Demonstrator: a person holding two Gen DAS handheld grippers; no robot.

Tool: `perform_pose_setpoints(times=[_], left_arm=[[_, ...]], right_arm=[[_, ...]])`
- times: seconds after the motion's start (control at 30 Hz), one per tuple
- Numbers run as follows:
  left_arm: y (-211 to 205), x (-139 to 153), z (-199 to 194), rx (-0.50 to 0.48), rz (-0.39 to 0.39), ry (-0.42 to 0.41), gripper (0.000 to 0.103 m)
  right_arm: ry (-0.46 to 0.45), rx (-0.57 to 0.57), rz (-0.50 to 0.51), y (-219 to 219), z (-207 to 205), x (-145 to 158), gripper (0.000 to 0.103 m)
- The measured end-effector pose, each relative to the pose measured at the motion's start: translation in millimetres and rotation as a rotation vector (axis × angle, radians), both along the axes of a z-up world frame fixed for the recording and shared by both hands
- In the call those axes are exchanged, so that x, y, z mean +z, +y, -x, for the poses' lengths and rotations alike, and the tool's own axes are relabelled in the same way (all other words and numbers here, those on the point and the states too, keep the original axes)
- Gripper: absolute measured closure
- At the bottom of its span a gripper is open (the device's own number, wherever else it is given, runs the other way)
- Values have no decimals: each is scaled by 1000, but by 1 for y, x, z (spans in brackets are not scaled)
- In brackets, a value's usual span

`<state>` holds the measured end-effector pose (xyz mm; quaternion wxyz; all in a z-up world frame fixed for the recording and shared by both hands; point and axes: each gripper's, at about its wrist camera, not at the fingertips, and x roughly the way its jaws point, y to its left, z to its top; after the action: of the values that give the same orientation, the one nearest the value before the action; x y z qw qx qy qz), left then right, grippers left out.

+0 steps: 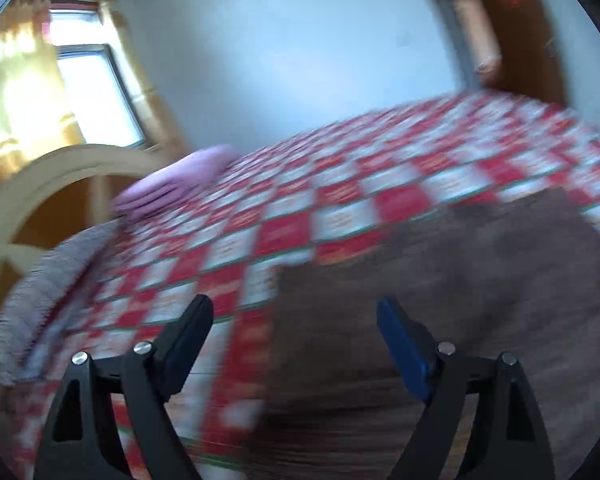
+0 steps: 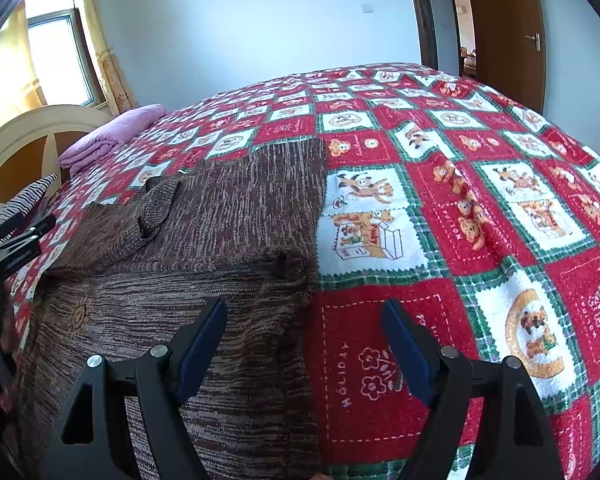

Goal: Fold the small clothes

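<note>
A brown knitted sweater (image 2: 220, 240) lies partly folded on a bed's red-and-white checked blanket (image 2: 480, 208). Both the left gripper (image 1: 296, 340) and right gripper (image 2: 304, 344) hover wide apart, holding nothing. The knit looks soft, limp and stretchy; its straight right edge seems easiest to pinch. The right view shows a turned-over sleeve; the left view is blurred.

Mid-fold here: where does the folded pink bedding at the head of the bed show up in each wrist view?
Left wrist: pink bedding sits left of centre, blurred, at the blanket's far-left corner, right of the headboard.
Right wrist: pink bedding sits upper left, beyond the brown sweater.
Shared landmark: the cream arched headboard, just left of it in both.
</note>
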<state>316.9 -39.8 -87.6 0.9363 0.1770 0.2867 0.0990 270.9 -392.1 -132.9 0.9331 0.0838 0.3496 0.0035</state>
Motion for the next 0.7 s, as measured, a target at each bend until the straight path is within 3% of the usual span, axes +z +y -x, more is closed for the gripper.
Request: perform_pose_setpoints(times=[0.07, 0.17, 0.23, 0.37, 0.4, 0.47, 0.57, 0.67, 0.7], left_arm=[[27, -20, -27, 65, -47, 119, 17], [55, -44, -35, 66, 29, 232, 18], [57, -45, -22, 40, 52, 201, 18], [42, -50, -3, 3, -13, 198, 18], [40, -52, -2, 2, -18, 192, 18], [46, -53, -4, 7, 15, 196, 17], [56, -53, -5, 4, 81, 209, 15], [70, -55, -5, 17, 174, 221, 8], [75, -55, -5, 22, 211, 229, 5]], right_arm=[[-11, 18, 0, 8, 0, 10, 23], [-25, 91, -18, 34, -8, 33, 23], [-17, 174, -54, 59, -23, 47, 23], [-2, 278, -62, 111, -67, 58, 36], [12, 289, -76, 122, -80, 56, 42], [45, 322, -71, 142, -102, 48, 42], [104, 359, 44, 172, -117, 19, 60], [200, 389, 87, 176, -95, -11, 63], [193, 410, 130, 177, -82, -17, 63]])
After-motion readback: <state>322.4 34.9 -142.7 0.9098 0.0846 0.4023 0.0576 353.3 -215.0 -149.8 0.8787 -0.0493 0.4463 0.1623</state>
